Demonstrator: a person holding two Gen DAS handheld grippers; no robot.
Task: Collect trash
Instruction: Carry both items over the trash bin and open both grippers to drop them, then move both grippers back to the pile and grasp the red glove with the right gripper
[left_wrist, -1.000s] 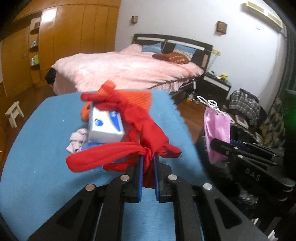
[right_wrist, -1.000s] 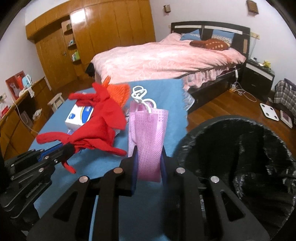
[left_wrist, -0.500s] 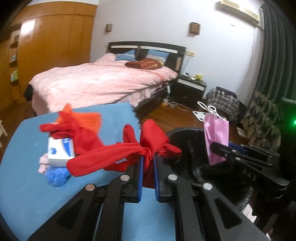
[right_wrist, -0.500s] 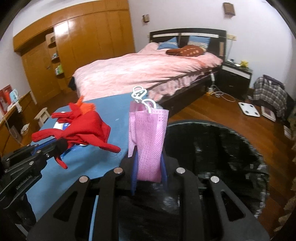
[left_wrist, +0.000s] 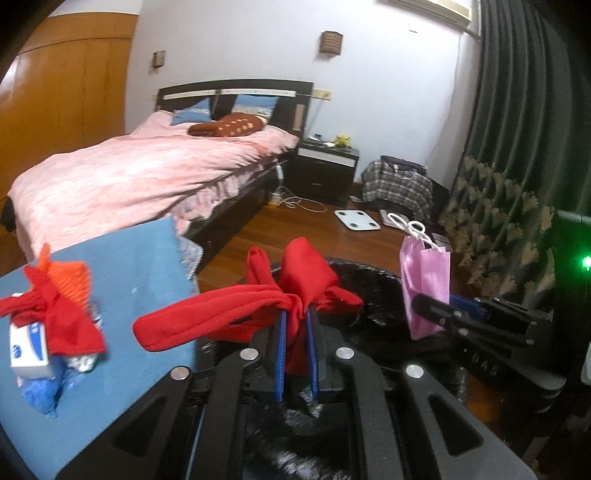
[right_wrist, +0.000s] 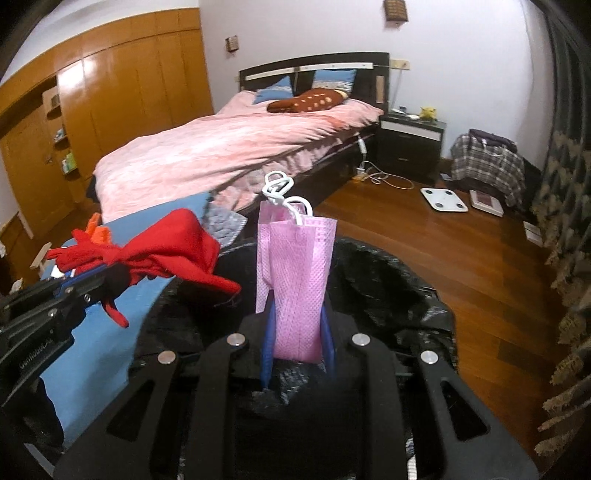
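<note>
Both loads moved off the blue surface (left_wrist: 122, 266) to above the black-lined bin (right_wrist: 388, 280): left gripper (left_wrist: 295, 325) clamps red cloth (left_wrist: 229, 314), right gripper (right_wrist: 297, 332), jaws opening, carries pink mask (right_wrist: 295, 273); release squarely over the opening.

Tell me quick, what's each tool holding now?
Left tool: shut on the red cloth.
Right tool: jaws opening, pink mask between them, above the bin.
</note>
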